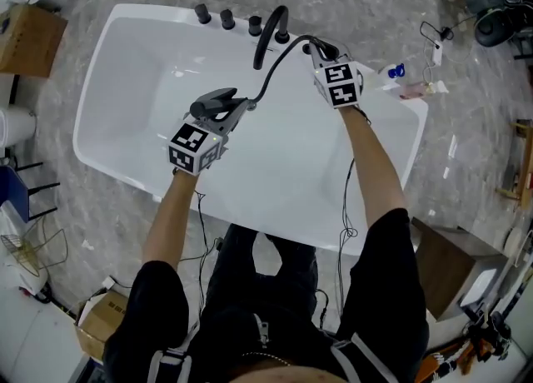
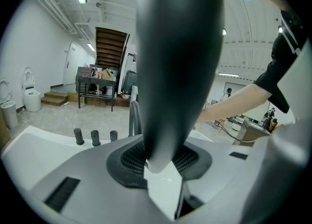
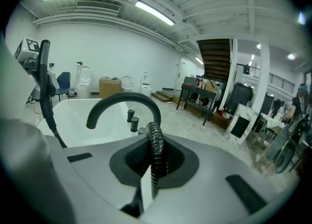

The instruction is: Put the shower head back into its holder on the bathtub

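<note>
Shower head [image 1: 215,103]: head view, dark, above the white bathtub [image 1: 117,57] interior, grasped by left hand-held gripper [image 1: 235,111]; hose [image 1: 271,73] runs to right hand-held gripper [image 1: 321,48] at the far rim beside black spout [image 1: 268,33]. Left gripper view: jaws clamped on shower head [image 2: 178,62]. Right gripper view: jaws clamped on hose [image 3: 157,150], spout [image 3: 122,102] beyond.

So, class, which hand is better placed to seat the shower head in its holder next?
Left, likely: the left tongs clamp the shower head itself, while the right tongs only pinch the hose beside the spout.
</note>
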The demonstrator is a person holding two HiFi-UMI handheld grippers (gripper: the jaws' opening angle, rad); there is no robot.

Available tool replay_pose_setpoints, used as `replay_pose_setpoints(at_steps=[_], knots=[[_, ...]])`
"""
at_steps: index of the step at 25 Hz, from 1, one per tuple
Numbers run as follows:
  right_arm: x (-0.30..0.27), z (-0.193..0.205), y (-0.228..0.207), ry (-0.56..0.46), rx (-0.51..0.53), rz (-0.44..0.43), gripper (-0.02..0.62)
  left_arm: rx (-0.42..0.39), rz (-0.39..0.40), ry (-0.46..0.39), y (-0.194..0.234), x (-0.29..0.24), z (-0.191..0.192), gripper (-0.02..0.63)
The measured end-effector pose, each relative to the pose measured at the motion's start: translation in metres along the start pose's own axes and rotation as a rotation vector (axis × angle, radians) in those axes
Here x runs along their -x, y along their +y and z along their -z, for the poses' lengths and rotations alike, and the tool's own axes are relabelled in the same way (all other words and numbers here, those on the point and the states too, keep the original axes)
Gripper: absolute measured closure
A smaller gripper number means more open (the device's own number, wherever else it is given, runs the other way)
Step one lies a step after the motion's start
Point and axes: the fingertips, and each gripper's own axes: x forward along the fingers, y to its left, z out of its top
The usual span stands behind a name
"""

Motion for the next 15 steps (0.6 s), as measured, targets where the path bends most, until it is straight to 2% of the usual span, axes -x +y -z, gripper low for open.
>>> replay_pose_setpoints(at_steps=[15], knots=[[-0.033,0.076,-0.017,0.072,-0.111,0.091,0.58,-0.001,0.018,0.015,0.0,-0.009,0.03,0.465]])
